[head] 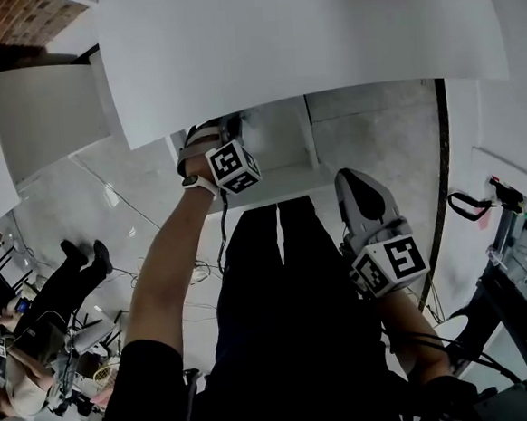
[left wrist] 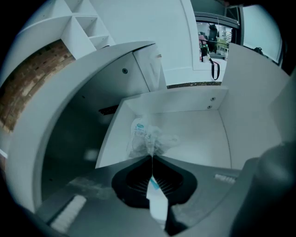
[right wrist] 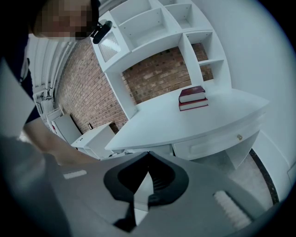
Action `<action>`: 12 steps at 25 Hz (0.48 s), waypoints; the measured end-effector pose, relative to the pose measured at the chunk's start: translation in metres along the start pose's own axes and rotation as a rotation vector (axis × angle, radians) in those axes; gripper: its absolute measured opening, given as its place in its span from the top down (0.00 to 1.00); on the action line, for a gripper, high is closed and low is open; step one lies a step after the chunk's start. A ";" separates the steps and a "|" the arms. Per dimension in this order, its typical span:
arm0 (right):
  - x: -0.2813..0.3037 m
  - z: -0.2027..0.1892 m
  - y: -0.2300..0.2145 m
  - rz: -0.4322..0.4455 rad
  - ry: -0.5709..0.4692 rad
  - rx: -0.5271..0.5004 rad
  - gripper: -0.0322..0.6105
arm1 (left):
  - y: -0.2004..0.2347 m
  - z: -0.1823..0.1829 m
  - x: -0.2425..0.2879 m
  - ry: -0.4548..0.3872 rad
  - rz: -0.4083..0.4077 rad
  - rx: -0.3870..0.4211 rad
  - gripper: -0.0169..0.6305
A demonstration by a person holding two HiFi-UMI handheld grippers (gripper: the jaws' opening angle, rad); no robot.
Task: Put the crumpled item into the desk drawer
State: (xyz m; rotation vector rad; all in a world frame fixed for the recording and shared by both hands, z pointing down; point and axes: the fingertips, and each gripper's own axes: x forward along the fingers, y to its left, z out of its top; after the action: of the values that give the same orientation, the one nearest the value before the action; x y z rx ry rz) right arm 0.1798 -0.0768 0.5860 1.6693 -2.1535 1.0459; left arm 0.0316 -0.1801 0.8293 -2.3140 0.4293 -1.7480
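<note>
White desk (head: 304,38): its top filled the upper part of the head view. Beneath its edge, the drawer (left wrist: 185,99) stood pulled out, with a white interior.

Left gripper (left wrist: 151,156): jaws closed to a pinch on the crumpled item (left wrist: 148,139), a clear, wrinkled wrapper with some blue print. The item hung from the tips inside the drawer, over the left part of the floor near the front wall. Could not tell whether it touched the floor.

Right gripper (right wrist: 148,155): jaws together, nothing between them. Held apart from the drawer, over the person's right leg in the head view.

View differences:
- Only the left gripper view showed the drawer interior and the item. In the head view the left gripper (head: 228,162) sat at the desk edge and hid both.
- Only the right gripper view showed the desk from the side, with the shelves (right wrist: 152,23) above it, the brick wall (right wrist: 157,76) behind, and a second drawer (right wrist: 217,143), closed, with a small knob.
- The red books (right wrist: 192,98) were stacked on the desk top; the head view cut them off at its top edge.
- Only the head view showed both grippers at once; the right gripper (head: 374,233) sat lower in the frame than the left.
</note>
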 end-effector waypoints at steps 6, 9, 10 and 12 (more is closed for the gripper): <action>0.004 0.002 -0.009 -0.007 0.004 -0.005 0.95 | -0.009 -0.010 0.019 0.030 -0.034 -0.005 0.96; 0.003 0.002 -0.014 -0.014 0.007 -0.003 0.95 | -0.012 -0.011 0.025 0.036 -0.042 -0.010 0.96; 0.003 0.001 -0.014 -0.015 0.009 -0.001 0.95 | -0.012 -0.013 0.027 0.046 -0.043 -0.010 0.96; 0.003 -0.001 -0.014 -0.016 0.012 0.001 0.95 | -0.011 -0.018 0.031 0.065 -0.047 -0.010 0.95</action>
State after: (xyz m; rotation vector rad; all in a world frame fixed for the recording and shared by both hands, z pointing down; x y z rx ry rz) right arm 0.1915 -0.0797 0.5941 1.6738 -2.1284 1.0506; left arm 0.0230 -0.1802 0.8657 -2.2974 0.3981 -1.8508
